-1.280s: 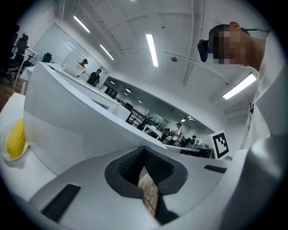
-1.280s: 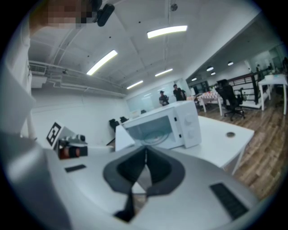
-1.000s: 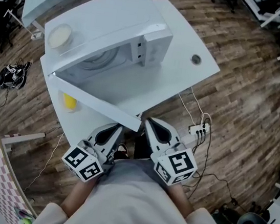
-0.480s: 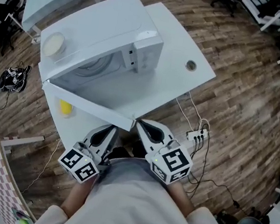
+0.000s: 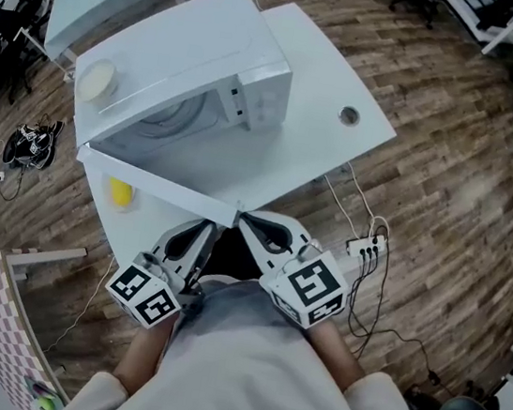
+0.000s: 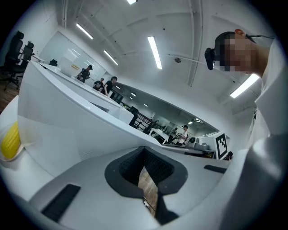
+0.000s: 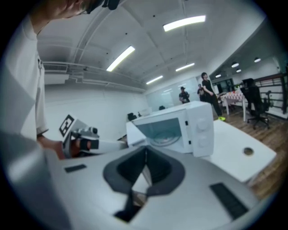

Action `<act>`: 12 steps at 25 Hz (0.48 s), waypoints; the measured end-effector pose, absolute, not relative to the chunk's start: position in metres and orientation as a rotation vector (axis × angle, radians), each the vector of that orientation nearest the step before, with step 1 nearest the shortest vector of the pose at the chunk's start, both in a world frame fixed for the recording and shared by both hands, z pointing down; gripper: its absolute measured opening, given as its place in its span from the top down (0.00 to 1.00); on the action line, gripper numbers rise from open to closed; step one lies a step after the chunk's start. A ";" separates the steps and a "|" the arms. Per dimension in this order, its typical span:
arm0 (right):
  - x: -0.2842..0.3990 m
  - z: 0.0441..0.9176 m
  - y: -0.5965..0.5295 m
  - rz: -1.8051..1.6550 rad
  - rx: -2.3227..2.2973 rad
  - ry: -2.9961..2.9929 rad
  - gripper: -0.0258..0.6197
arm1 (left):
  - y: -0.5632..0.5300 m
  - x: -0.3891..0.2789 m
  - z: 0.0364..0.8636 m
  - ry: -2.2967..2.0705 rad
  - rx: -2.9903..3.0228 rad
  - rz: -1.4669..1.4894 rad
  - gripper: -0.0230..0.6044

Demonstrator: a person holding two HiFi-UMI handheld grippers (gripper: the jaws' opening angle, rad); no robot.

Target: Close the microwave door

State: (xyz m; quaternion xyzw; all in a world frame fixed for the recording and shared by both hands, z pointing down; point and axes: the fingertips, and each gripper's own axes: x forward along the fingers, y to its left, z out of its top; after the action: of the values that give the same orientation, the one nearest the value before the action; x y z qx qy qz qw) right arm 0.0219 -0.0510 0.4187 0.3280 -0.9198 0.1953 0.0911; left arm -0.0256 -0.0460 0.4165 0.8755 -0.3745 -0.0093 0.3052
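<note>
The white microwave (image 5: 186, 66) stands on a white table (image 5: 324, 62) with its door (image 5: 159, 188) swung wide open toward me. In the right gripper view the microwave (image 7: 180, 128) shows its open cavity and turntable. My left gripper (image 5: 208, 229) hovers just below the door's outer face, shut on nothing. My right gripper (image 5: 244, 218) is by the door's free end, also shut and empty; I cannot tell whether it touches the door. From the left gripper view the door (image 6: 67, 112) fills the frame as a white panel.
A yellow object (image 5: 121, 193) lies on the table under the open door. A round bowl (image 5: 97, 80) rests on top of the microwave. The table has a cable hole (image 5: 348, 117). A power strip with cords (image 5: 366, 246) lies on the wooden floor to the right.
Both grippers have edged up toward the door's free end, the right one most. The door stays open at about the same angle.
</note>
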 end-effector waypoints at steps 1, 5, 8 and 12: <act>0.021 0.419 -0.050 0.576 0.966 -2.739 0.92 | -0.046 -0.026 0.416 -0.996 2.319 -0.022 0.93; 0.019 0.419 -0.050 0.587 0.959 -2.745 0.92 | -0.047 -0.025 0.416 -0.996 2.322 -0.015 0.93; 0.019 0.419 -0.052 0.589 0.948 -2.740 0.92 | -0.050 -0.024 0.416 -0.995 2.321 -0.024 0.93; 0.024 0.419 -0.057 0.578 0.949 -2.730 0.92 | -0.055 -0.021 0.415 -0.987 2.320 -0.033 0.93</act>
State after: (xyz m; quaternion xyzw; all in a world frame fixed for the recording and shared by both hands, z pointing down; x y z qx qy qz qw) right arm 0.0236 -0.0568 0.4192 0.3204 -0.9219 0.1952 0.0967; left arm -0.0205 -0.0553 0.4155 0.8762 -0.3729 -0.0124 0.3050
